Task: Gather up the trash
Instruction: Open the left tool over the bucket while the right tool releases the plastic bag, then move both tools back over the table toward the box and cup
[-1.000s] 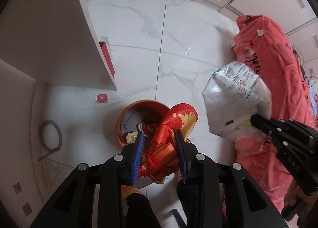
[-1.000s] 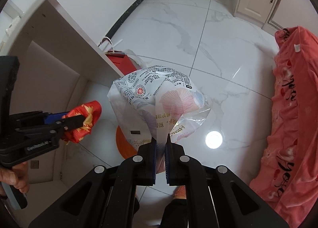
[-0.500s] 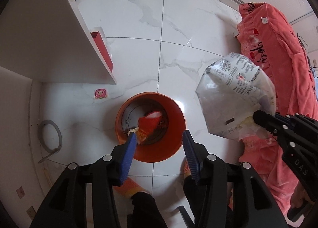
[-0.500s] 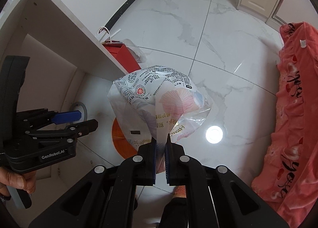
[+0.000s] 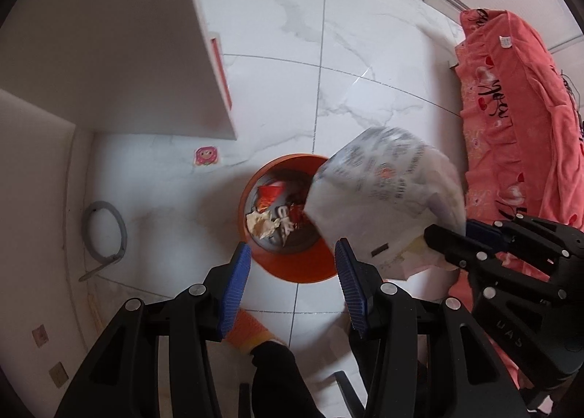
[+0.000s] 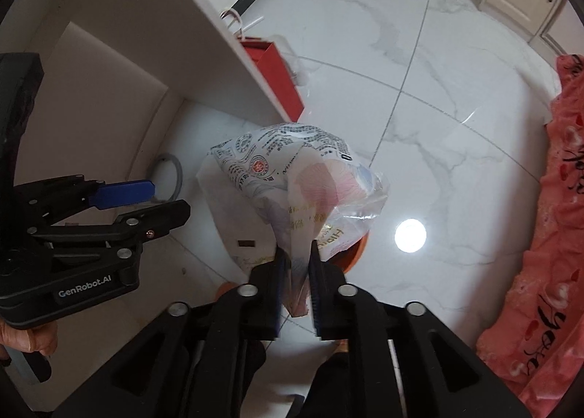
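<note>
An orange bin (image 5: 292, 268) stands on the white floor and holds a red wrapper (image 5: 270, 193) and crumpled paper among other trash. My left gripper (image 5: 292, 268) is open and empty just above the bin's near rim. My right gripper (image 6: 296, 264) is shut on a large white printed plastic bag (image 6: 292, 177). The bag (image 5: 387, 199) hangs over the bin's right side, blurred. The right gripper (image 5: 449, 235) shows at the right of the left wrist view. In the right wrist view the bag hides most of the bin (image 6: 356, 254).
A white cabinet (image 5: 153, 53) overhangs at the left, with a red paper bag (image 6: 273, 71) beside it. A pink sticker (image 5: 206, 156) and a grey hose loop (image 5: 106, 228) lie on the floor. A pink bed cover (image 5: 518, 119) runs along the right.
The left gripper opened and dropped the red wrapper into the bin. The right gripper has swung the white bag left, over the bin.
</note>
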Motion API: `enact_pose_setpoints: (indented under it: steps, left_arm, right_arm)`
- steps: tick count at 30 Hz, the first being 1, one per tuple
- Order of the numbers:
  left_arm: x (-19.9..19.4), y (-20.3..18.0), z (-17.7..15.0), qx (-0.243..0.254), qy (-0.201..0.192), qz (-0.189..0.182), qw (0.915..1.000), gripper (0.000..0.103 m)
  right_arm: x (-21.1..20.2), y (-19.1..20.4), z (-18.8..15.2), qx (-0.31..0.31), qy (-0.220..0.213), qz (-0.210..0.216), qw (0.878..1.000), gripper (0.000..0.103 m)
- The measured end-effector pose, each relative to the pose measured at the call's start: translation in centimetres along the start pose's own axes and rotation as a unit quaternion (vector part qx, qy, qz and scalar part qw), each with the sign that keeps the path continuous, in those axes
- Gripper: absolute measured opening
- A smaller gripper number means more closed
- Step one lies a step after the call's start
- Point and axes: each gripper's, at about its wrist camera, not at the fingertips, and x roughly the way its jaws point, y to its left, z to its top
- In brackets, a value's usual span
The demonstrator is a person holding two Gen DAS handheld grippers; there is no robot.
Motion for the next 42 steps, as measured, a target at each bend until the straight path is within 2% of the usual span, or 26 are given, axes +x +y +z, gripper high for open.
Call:
enact_pose_setpoints:
  steps: [1, 3, 13, 21, 32, 37, 42]
  left_arm:
    - [0.0, 0.2, -0.1, -0.002, 0.001, 0.000, 1.0000, 0.050]
    - [0.1, 0.4, -0.2, -0.004, 0.002, 0.000, 1.0000, 0.050]
    - [0.1, 0.8, -0.7, -0.006, 0.004, -0.004, 1.0000, 0.050]
    - [-1.1, 0.2, -1.2, 0.000, 0.000, -0.007, 1.0000, 0.050]
    - [-7.8, -2.8, -2.0, 0.016, -0.048, -0.008, 0.9987, 0.050]
    - [-12.4, -4.4, -3.1, 0.023, -0.083, -0.008, 0.9962, 0.050]
    - [-17.4, -5.2, -4.2, 0.021, -0.127, -0.004, 0.9916, 0.051]
  right_arm:
    - [0.2, 0.2, 0.0, 0.000, 0.002, 0.002, 1.000, 0.030]
    - [0.9, 0.6, 0.0, -0.001, 0.007, 0.001, 1.000, 0.034]
    - [1.0, 1.3, 0.3, 0.001, 0.005, -0.004, 1.000, 0.033]
    - [-1.4, 1.3, 0.0, 0.003, -0.006, 0.001, 1.000, 0.033]
    - [-11.3, 2.0, -0.7, -0.006, -0.055, 0.012, 0.998, 0.034]
    - [-17.2, 2.8, -1.2, -0.022, -0.088, 0.022, 0.996, 0.034]
    - [-22.8, 4.3, -1.7, -0.044, -0.124, 0.037, 0.991, 0.039]
